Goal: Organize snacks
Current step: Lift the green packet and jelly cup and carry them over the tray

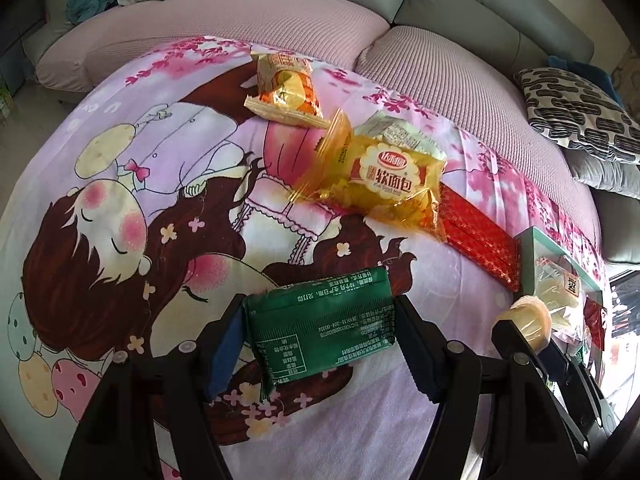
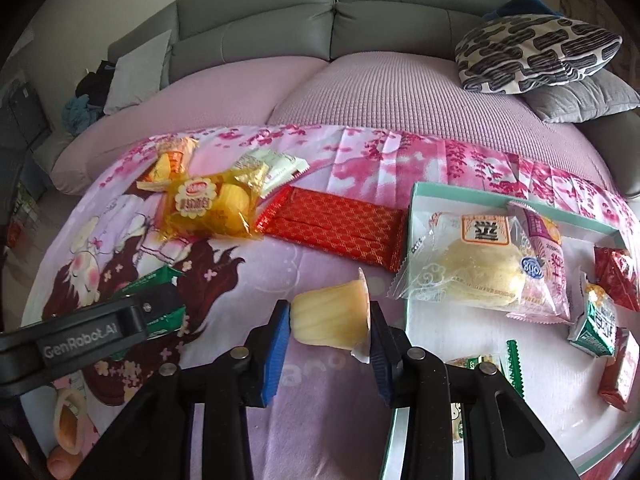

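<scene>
— While the right gripper (image 2: 330,322) pinches that jelly cup (image 2: 330,320) sideways, where's the box (image 2: 516,206)?
— Just to its right, rim touching distance, snacks already inside.
— And the left gripper (image 1: 320,340)?
— Clamped across the green packet (image 1: 320,328), farther from the box; right goes first, I'd guess.

A printed sheet (image 2: 340,152) covers the front of the sofa (image 2: 360,84), and the snacks lie on it. The foil bar pack (image 2: 336,228) lies in the middle, with the soft-bread bag (image 2: 208,208) to its left and the tray (image 2: 432,192) to its right. Behind the soft-bread bag lies another snack bag (image 1: 286,88). In the tray, a wrapped bun (image 2: 468,264) lies at the near left, small packets (image 2: 596,320) to its right. A patterned cushion (image 2: 536,56) sits far right on the sofa.
</scene>
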A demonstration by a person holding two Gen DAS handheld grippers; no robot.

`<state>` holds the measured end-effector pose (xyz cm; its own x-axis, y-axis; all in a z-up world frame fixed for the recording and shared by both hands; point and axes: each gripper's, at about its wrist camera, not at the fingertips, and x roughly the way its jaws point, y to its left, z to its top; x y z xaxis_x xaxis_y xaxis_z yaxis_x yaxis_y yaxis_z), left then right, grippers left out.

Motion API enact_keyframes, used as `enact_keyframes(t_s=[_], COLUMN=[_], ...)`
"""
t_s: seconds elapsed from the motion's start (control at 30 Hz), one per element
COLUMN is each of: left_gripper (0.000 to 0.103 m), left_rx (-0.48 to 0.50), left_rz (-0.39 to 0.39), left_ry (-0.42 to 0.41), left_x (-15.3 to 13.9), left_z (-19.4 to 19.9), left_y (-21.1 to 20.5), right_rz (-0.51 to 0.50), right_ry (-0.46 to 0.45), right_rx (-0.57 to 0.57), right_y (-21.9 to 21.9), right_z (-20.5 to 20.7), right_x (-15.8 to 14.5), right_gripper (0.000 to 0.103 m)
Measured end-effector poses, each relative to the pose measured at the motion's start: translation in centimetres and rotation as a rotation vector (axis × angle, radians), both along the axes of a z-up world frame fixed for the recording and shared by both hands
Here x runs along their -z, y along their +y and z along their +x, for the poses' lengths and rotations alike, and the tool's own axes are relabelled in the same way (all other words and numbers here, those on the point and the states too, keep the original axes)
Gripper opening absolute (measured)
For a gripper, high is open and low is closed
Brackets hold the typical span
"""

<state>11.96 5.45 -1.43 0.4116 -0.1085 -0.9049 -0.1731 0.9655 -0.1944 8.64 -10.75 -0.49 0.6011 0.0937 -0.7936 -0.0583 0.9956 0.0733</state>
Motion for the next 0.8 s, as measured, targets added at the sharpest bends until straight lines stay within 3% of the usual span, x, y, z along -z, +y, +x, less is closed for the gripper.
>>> enact_keyframes(t_s=[0.5, 0.8], left_gripper=[0.073, 0.073], left_rx=[0.013, 0.094], left_rz=[0.0, -0.004], left_ry=[-0.081, -0.129], left_x=[-3.0, -4.8], left_z=[-0.9, -1.6], left_y=[-0.6, -4.1], right_rz=[0.049, 0.071], right_ry=[-0.053, -0.099], right_rx=[0.016, 0.114], right_y=[-1.2, -5.5], right_z=[-1.4, -3.0], right_x=[-2.8, -5.1], right_gripper=[0.04, 0.04])
